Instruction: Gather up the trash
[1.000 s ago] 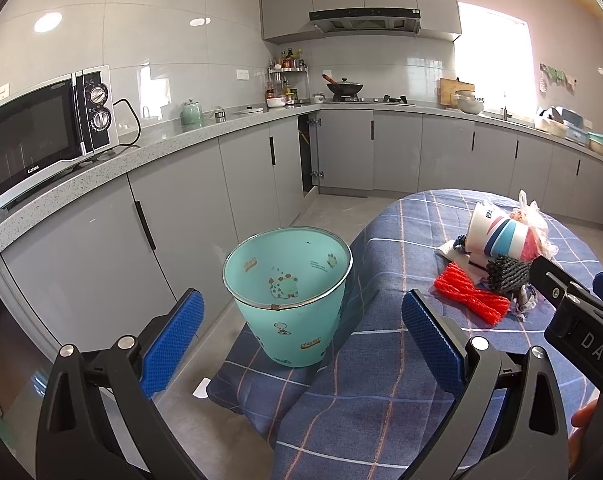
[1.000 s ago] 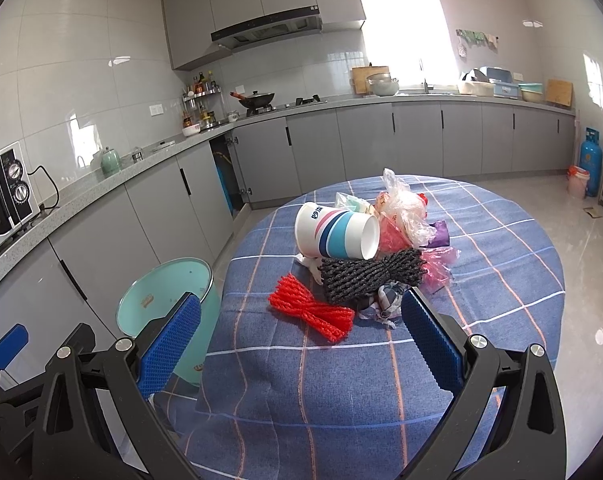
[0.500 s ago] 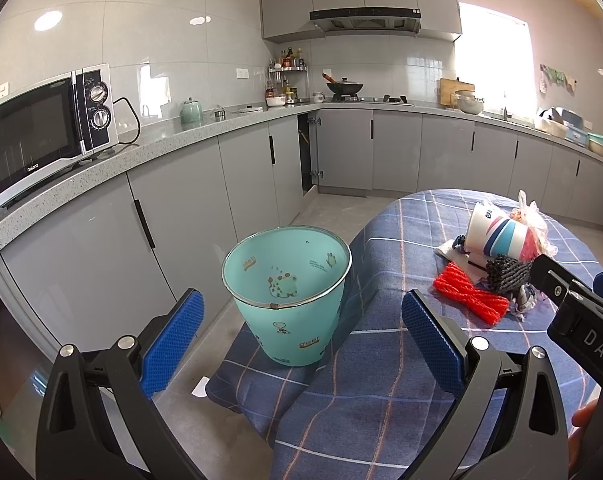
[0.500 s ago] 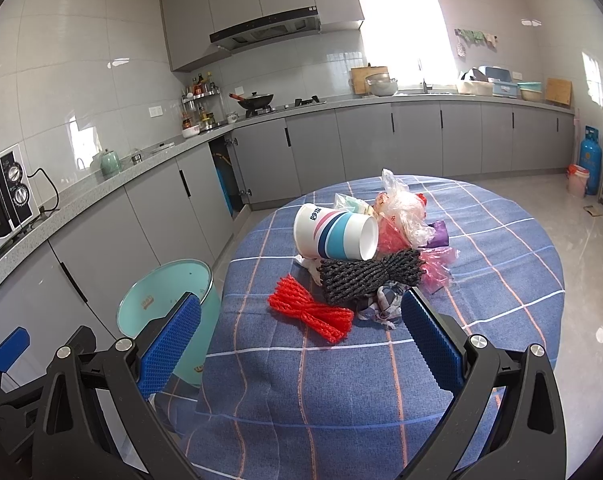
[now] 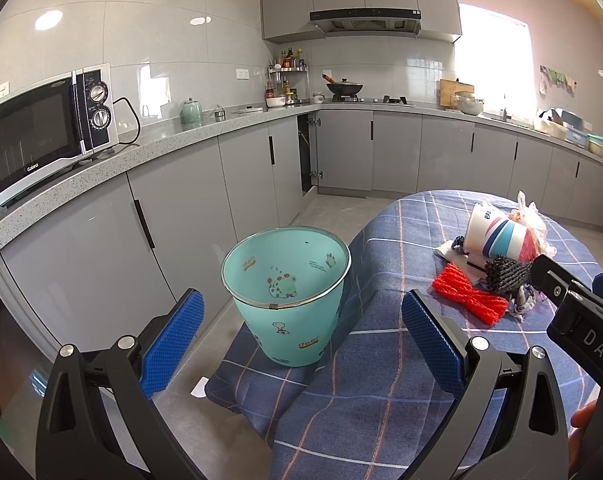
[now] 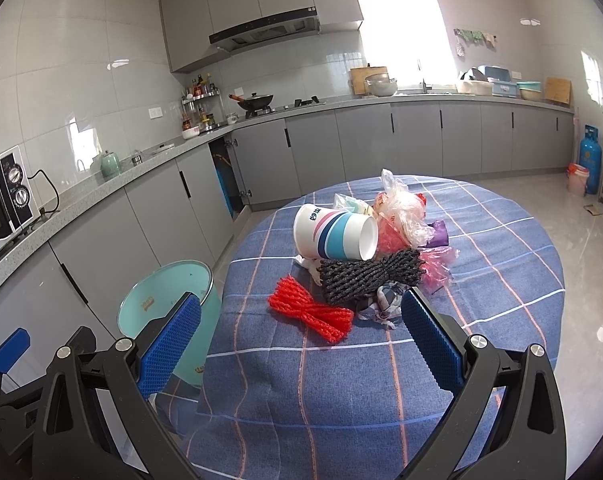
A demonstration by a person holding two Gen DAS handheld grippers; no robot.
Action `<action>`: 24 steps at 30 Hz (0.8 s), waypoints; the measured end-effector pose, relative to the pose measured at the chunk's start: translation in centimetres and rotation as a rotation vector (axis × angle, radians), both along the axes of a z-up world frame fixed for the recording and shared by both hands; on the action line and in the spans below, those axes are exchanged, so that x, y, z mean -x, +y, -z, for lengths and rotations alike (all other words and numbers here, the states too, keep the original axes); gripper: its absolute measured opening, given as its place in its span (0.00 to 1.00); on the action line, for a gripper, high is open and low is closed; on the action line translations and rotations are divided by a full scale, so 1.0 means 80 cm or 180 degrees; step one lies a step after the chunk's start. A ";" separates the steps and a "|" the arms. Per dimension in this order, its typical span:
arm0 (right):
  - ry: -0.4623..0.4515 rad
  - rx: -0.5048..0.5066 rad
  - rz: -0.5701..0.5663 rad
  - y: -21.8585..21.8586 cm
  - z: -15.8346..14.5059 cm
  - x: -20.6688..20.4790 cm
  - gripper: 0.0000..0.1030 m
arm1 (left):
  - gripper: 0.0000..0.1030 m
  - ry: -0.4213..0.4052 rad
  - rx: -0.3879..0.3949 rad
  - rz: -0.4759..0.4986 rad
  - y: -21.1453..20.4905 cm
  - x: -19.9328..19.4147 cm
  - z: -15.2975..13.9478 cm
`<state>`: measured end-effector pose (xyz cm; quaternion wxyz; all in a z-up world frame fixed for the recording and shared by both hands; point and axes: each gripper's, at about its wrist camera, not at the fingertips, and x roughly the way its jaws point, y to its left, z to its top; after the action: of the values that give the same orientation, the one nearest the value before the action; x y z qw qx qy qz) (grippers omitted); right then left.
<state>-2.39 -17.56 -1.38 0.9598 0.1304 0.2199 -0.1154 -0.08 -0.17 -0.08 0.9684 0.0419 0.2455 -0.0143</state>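
A pile of trash lies on the round table point(image 6: 481, 360) with a blue checked cloth: a striped paper cup point(image 6: 335, 233) on its side, a black foam net point(image 6: 371, 276), a red foam net point(image 6: 309, 314) and crumpled plastic bags point(image 6: 403, 210). The pile also shows in the left wrist view, with the cup point(image 5: 495, 236) and the red net point(image 5: 467, 294). A teal bin point(image 5: 287, 294) stands on the floor left of the table. My right gripper point(image 6: 299, 342) is open and empty, just short of the red net. My left gripper point(image 5: 299, 340) is open and empty, facing the bin.
Grey kitchen cabinets and a stone counter point(image 5: 101, 160) run along the left and back walls, with a microwave point(image 5: 41, 132) on the counter. The tablecloth hangs down to the floor beside the bin. A blue gas cylinder point(image 6: 590, 158) stands at the far right.
Both grippers have shifted only slightly; the trash pile and bin sit almost where they were. Both stay open.
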 end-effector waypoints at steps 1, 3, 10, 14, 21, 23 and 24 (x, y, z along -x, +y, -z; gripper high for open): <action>0.0002 0.0000 -0.0001 0.000 0.000 0.000 0.96 | 0.95 0.0003 -0.0002 0.0000 -0.001 0.000 0.000; 0.0005 -0.0002 -0.0004 0.000 0.000 0.000 0.96 | 0.95 0.0009 -0.0001 0.0000 -0.002 0.000 0.000; 0.0007 -0.0005 -0.0004 0.000 0.000 0.000 0.96 | 0.95 0.0026 0.0013 0.0004 -0.001 0.000 0.000; 0.0016 0.0001 -0.0015 -0.001 0.002 -0.001 0.96 | 0.95 0.0040 0.0009 0.0011 -0.002 -0.001 0.003; 0.0107 0.0050 0.0049 -0.024 0.016 -0.008 0.96 | 0.95 0.0210 0.0037 0.0083 -0.008 -0.016 0.019; 0.0129 0.0048 0.0088 -0.038 0.020 -0.012 0.96 | 0.95 0.0310 0.0075 0.0105 -0.010 -0.025 0.028; 0.0138 0.0037 0.0108 -0.047 0.023 -0.013 0.96 | 0.95 0.0347 0.0085 0.0116 -0.012 -0.030 0.032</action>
<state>-1.33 -21.34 -3.18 0.9535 0.1260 0.2378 -0.1358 2.31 -1.10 -2.68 0.9536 0.0325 0.2968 -0.0375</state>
